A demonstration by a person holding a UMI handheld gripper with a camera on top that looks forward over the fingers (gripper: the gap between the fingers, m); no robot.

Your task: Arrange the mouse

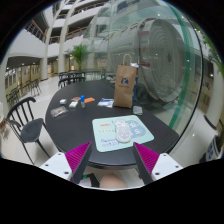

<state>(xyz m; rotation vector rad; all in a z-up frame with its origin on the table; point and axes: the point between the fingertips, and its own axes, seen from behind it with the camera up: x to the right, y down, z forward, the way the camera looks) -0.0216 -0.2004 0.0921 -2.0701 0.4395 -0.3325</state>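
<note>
One mouse point(123, 130) mid-mat point(104, 127), beyond wide-apart jaws, near table point(70, 135) edge.

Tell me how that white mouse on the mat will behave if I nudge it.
The mouse looks small and smooth, so it should slide easily on the flat mousepad. Its low rounded shell probably won't tip. The open tongs are short of it.

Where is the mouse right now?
In the gripper view, the mouse lies on the mousepad on the dark table, just beyond the open jaws, brown bag behind.
</note>
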